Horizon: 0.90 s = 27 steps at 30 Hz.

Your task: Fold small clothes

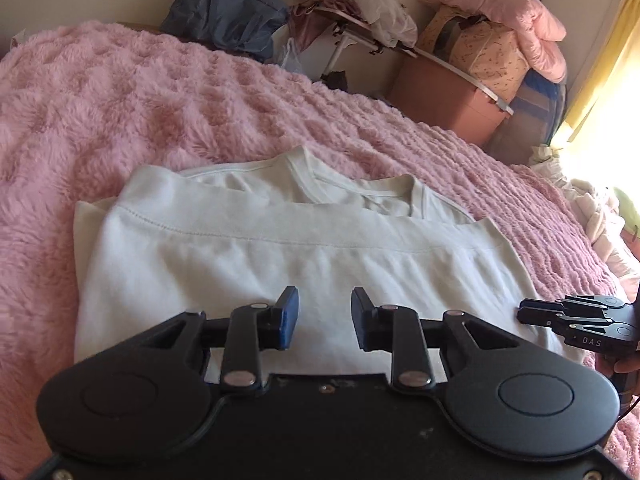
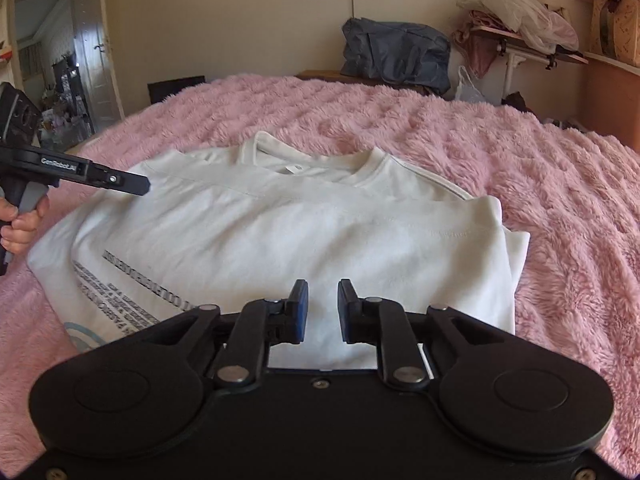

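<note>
Just ahead of you, your left gripper (image 1: 325, 318) and right gripper (image 2: 323, 310) hover slightly spread, pinching nothing. Beyond them, the soft, limp white T-shirt (image 2: 280, 236) lies half-folded on the pink bed (image 2: 520, 152); grasp its near folded edge.

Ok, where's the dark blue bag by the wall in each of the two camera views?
Left wrist view: dark blue bag at upper left, beyond the pink blanket.
Right wrist view: the bag at upper centre-right, against the wall.
Shared landmark: the white T-shirt folded on the blanket in both.
</note>
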Available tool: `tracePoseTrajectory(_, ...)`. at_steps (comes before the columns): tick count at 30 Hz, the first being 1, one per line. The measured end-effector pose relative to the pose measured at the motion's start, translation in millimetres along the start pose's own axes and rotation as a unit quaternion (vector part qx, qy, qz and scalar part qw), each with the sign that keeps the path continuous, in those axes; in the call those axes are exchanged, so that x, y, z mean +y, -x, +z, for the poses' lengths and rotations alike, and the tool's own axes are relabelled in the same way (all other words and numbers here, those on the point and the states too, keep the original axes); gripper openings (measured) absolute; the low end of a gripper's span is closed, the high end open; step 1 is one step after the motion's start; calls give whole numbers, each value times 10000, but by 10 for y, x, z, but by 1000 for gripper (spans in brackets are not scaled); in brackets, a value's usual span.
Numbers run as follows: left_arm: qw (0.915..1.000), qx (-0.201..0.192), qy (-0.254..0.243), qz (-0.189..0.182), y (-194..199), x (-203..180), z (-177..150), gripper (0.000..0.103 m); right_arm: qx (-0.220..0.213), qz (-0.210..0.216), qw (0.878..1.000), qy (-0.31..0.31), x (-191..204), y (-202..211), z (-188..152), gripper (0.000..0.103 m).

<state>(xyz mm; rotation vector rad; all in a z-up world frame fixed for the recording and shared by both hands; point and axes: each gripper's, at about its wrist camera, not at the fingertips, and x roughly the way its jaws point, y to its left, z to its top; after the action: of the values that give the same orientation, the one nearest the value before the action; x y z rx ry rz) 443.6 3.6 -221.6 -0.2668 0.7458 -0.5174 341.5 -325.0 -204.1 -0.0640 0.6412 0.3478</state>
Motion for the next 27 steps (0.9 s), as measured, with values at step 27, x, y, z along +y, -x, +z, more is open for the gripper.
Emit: tracePoseTrajectory(27, 9944, -150, -389, 971, 603, 175, 3, 46, -589, 94, 9962, 628, 1483, 303, 116, 51)
